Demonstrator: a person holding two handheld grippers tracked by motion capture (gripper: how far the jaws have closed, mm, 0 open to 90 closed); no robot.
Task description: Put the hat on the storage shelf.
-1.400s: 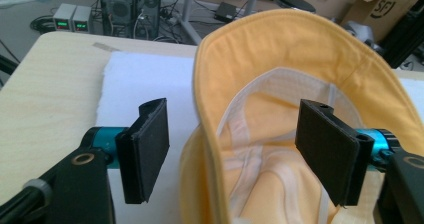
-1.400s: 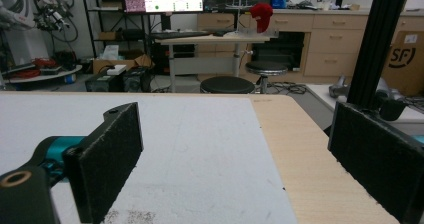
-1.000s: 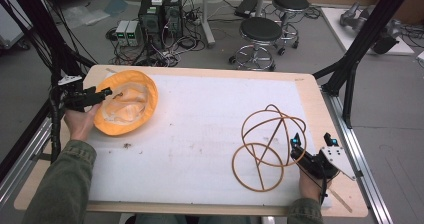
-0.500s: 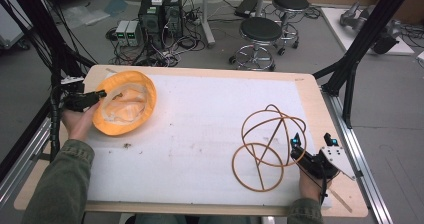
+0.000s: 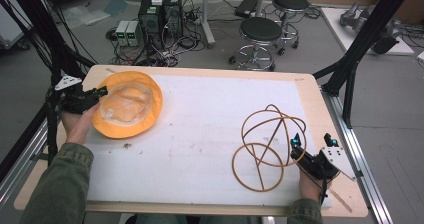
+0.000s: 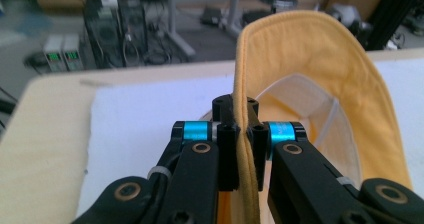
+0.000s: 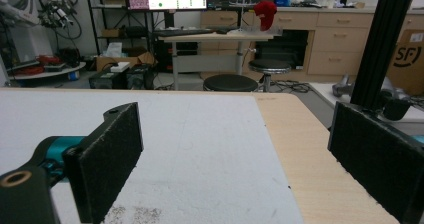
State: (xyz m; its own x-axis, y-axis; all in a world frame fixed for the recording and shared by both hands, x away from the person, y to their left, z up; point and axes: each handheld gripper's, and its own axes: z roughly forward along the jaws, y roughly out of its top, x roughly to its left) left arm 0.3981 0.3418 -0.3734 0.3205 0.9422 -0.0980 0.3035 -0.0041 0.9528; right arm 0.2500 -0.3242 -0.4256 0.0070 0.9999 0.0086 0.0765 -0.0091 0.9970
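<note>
An orange bucket hat [image 5: 127, 105] lies upside down at the table's far left, its pale lining facing up. My left gripper [image 5: 100, 92] is shut on the hat's brim [image 6: 245, 134], which runs up between the jaws and lifts that edge of the hat [image 6: 320, 69]. A wooden wire-frame stand [image 5: 267, 144] of rings and arcs sits at the near right. My right gripper [image 5: 312, 143] stands open just right of the stand, its black pads [image 7: 112, 161] wide apart with nothing between them.
A white foam mat [image 5: 210, 134] covers most of the wooden table [image 5: 320, 104]. Black frame posts [image 5: 360, 49] rise at both sides. Stools [image 5: 260, 34], computers and cables stand on the floor beyond the far edge.
The left gripper has pulled the hat's brim slightly toward the left edge, and the hat has shifted and tilted with it. The right gripper has not moved.
</note>
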